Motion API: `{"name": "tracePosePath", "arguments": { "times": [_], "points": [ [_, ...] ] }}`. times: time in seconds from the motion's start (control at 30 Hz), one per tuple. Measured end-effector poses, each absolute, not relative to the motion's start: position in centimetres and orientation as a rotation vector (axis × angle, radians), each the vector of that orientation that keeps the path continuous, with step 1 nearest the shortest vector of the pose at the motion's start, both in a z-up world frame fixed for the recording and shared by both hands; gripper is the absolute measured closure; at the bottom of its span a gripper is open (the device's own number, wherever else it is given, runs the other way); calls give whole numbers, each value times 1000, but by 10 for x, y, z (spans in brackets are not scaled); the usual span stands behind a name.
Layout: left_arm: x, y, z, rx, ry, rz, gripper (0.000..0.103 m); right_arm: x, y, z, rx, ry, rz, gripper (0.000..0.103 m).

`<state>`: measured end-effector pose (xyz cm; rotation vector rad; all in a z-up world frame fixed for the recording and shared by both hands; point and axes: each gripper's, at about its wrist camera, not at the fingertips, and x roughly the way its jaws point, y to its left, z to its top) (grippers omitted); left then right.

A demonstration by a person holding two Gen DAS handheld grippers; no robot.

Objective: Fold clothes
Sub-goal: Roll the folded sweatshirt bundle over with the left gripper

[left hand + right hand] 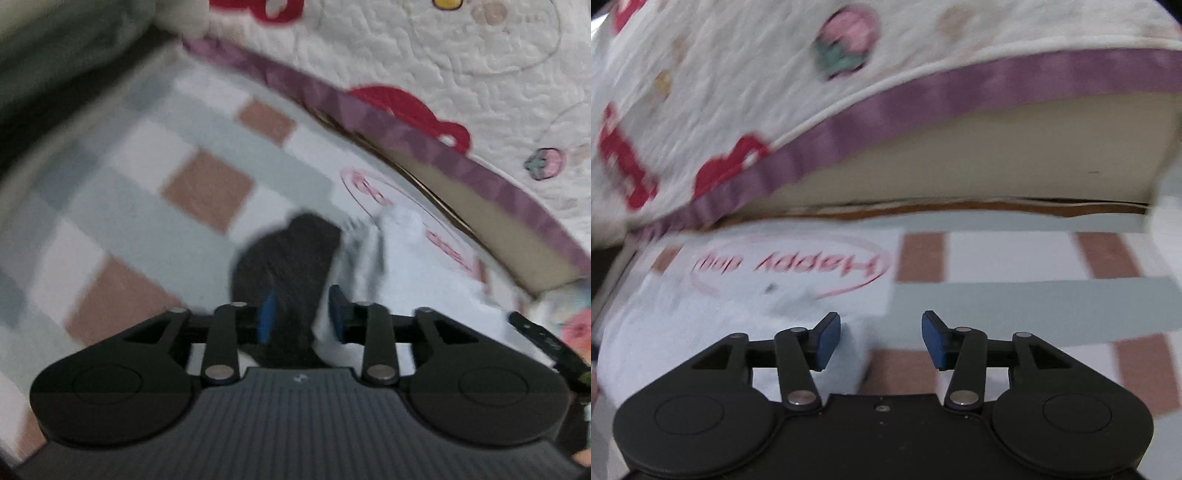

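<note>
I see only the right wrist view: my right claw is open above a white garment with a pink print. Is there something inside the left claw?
Observer: Yes. A dark grey cloth sits in the left claw, between its jaws. The jaws stand apart and do not press on it.
Operator: Where does this cloth lie, seen from the white garment?
Observer: It lies against the crumpled edge of the white garment, and both are on the checked sheet.
</note>
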<state>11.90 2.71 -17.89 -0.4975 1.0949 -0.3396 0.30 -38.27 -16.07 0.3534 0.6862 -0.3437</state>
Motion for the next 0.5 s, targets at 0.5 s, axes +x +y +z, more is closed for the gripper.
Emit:
{"name": "tracePosePath", "arguments": {
  "times": [0.5],
  "points": [
    [112, 1, -225, -894, 1287, -323, 43, -46, -225, -163, -442, 784, 155, 51]
  ]
}}
